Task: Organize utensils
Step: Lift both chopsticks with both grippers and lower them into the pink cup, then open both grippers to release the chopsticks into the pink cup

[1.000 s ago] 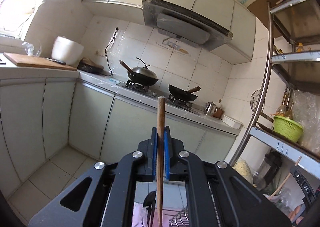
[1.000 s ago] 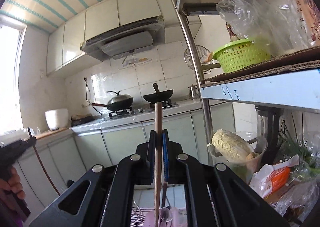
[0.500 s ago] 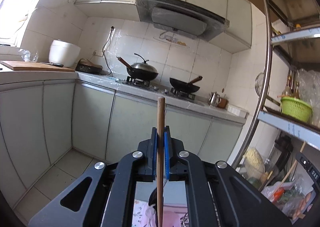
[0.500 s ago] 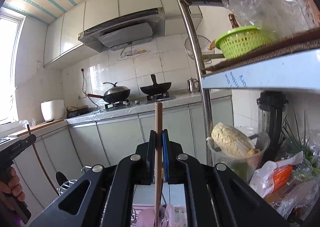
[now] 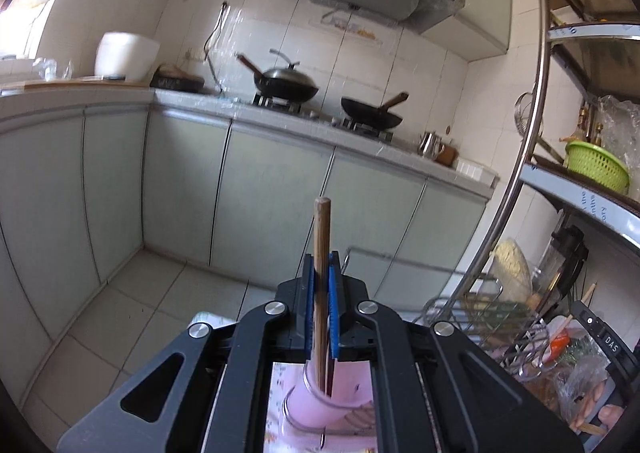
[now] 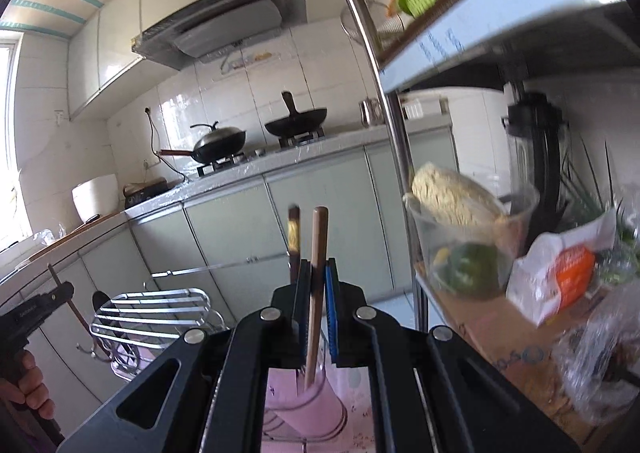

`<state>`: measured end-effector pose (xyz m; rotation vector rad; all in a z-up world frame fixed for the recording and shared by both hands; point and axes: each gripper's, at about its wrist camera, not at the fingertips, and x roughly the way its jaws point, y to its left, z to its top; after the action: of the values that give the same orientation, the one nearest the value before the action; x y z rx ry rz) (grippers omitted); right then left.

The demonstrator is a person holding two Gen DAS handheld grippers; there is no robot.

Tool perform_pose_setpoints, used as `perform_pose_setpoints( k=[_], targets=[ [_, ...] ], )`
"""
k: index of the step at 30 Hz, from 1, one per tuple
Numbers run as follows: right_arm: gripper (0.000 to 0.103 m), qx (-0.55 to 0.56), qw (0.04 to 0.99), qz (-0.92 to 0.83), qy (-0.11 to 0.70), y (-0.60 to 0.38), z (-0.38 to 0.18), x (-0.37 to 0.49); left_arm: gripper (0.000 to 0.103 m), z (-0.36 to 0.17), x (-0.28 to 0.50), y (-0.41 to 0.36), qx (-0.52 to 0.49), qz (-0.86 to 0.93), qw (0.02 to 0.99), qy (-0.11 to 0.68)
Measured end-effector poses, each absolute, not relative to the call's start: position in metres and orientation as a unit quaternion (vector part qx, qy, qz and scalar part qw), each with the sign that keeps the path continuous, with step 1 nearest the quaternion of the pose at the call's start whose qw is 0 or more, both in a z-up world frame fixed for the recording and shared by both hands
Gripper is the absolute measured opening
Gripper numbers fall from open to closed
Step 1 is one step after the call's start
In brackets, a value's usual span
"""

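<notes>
My left gripper [image 5: 321, 265] is shut on a brown wooden chopstick [image 5: 321, 237] that stands upright, its lower end inside a pink cup [image 5: 320, 401] below the jaws. My right gripper [image 6: 316, 273] is shut on a lighter wooden chopstick [image 6: 318, 245], whose lower end reaches into the same pink cup [image 6: 296, 401]. A dark chopstick with a gold band [image 6: 294, 241] stands in the cup just left of it. The left gripper [image 6: 60, 291] shows at the left edge of the right wrist view, held by a hand.
A wire dish rack [image 6: 152, 313] stands left of the cup, also in the left wrist view [image 5: 472, 313]. A metal shelf pole [image 6: 392, 141] and shelves with food bags [image 6: 560, 273] are to the right. The counter with two woks [image 5: 288, 83] is beyond.
Both grippers have come down with their chopsticks, so the pink cup and the wire rack have come into view below. The chopstick ends now sit in the cup.
</notes>
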<state>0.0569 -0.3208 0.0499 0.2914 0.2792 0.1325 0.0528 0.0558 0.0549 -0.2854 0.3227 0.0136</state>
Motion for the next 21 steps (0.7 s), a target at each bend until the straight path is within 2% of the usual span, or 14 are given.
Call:
perform_pose_setpoints(
  k=[5, 21],
  targets=[
    [0.007, 0.141, 0.976, 0.071, 0.151, -0.318, 0.042, 0.059, 0.006, 0.041, 0.056, 0.061, -0.155, 0.006, 0.971, 0.183],
    [0.009, 0.143, 0.974, 0.075, 0.159, -0.316, 0.041, 0.059, 0.008, 0.042, 0.056, 0.06, -0.157, 0.01, 0.97, 0.184]
  ],
)
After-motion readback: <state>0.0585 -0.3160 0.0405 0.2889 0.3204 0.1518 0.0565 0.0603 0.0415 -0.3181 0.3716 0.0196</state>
